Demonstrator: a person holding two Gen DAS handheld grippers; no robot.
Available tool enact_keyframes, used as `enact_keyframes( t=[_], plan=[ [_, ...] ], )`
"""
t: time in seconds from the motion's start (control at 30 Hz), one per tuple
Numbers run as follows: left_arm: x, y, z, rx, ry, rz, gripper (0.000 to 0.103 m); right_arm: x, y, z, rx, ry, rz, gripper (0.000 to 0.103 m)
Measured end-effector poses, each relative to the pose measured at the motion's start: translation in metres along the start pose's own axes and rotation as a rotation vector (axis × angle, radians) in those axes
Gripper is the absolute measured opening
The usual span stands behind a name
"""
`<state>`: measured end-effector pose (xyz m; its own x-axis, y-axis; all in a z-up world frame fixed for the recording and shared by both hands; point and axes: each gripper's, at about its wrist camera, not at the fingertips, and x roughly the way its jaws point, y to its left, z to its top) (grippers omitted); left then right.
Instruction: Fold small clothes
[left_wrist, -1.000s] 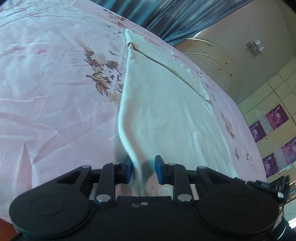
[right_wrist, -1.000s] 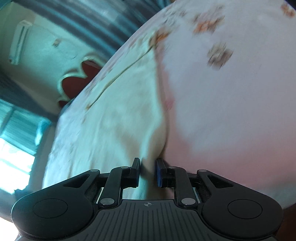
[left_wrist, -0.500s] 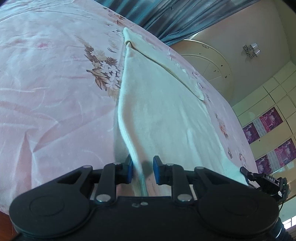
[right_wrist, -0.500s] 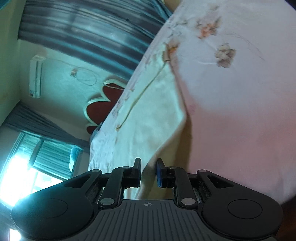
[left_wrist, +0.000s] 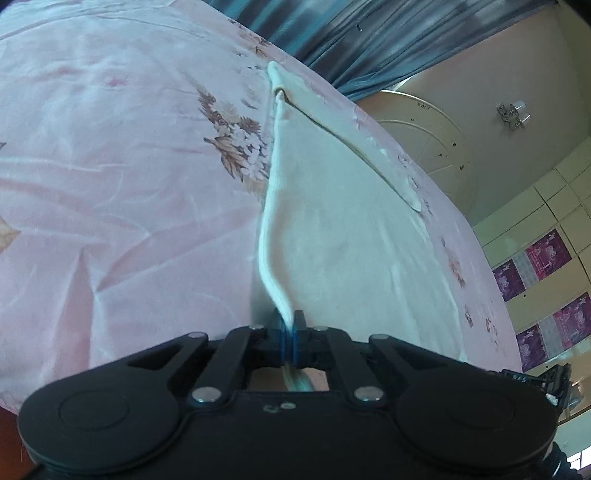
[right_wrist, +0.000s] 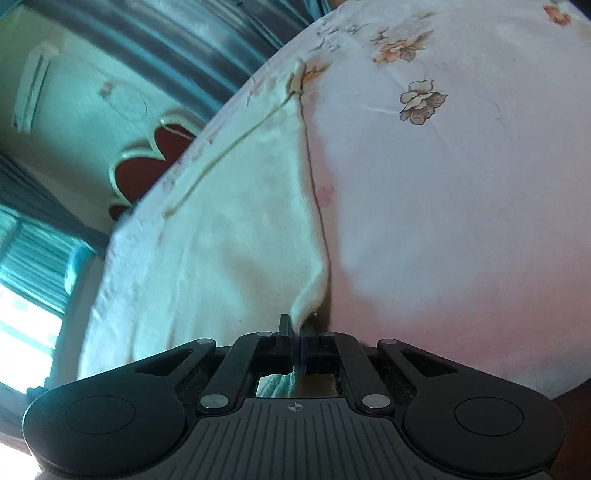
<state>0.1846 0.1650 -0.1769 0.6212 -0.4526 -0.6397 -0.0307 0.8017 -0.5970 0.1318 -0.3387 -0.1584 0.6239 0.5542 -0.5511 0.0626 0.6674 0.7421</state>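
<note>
A cream white garment (left_wrist: 332, 229) lies spread on the pink floral bed sheet (left_wrist: 110, 206). My left gripper (left_wrist: 288, 332) is shut on the garment's near left corner, and the hem rises from the sheet into the blue pads. In the right wrist view the same garment (right_wrist: 229, 229) stretches away over the sheet (right_wrist: 461, 206). My right gripper (right_wrist: 297, 341) is shut on the garment's near right corner, which is pulled up to a point. The far edge of the garment shows a folded band.
Dark curtains (left_wrist: 388, 33) and a round pale headboard (left_wrist: 432, 147) lie beyond the bed. In the right wrist view a red flower-shaped wall ornament (right_wrist: 147, 162) and a bright window (right_wrist: 26, 325) are at the left. The bed's near edge lies just under both grippers.
Both grippers have closed on the garment's near corners; half a second ago their jaws stood apart around the cloth. The corners now lift slightly off the sheet.
</note>
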Motion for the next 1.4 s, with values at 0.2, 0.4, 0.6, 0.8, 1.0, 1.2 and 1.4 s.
enact_keyframes(
  t=[0.2, 0.4, 0.6, 0.8, 1.0, 1.2, 1.4],
  plan=[
    [-0.009, -0.004, 0.007, -0.043, -0.068, -0.049, 0.003, -0.009, 0.016, 0.008, -0.035, -0.05, 0.037, 0.002],
    [-0.018, -0.032, 0.043, -0.019, -0.162, -0.115, 0.003, -0.015, 0.045, 0.047, -0.065, -0.143, 0.066, 0.002],
    [0.006, -0.056, 0.116, 0.01, -0.233, -0.132, 0.003, 0.015, 0.077, 0.122, -0.064, -0.216, 0.026, 0.002],
    [0.071, -0.055, 0.2, 0.008, -0.222, -0.129, 0.003, 0.082, 0.086, 0.205, -0.047, -0.22, -0.03, 0.002],
    [0.151, -0.041, 0.267, -0.019, -0.144, -0.104, 0.003, 0.156, 0.067, 0.27, 0.02, -0.181, -0.086, 0.002],
    [0.209, -0.029, 0.299, 0.008, -0.047, -0.069, 0.003, 0.211, 0.04, 0.299, 0.085, -0.125, -0.137, 0.002],
    [0.217, -0.02, 0.314, 0.007, -0.118, -0.088, 0.044, 0.228, 0.033, 0.313, 0.094, -0.168, -0.134, 0.018]
  ],
)
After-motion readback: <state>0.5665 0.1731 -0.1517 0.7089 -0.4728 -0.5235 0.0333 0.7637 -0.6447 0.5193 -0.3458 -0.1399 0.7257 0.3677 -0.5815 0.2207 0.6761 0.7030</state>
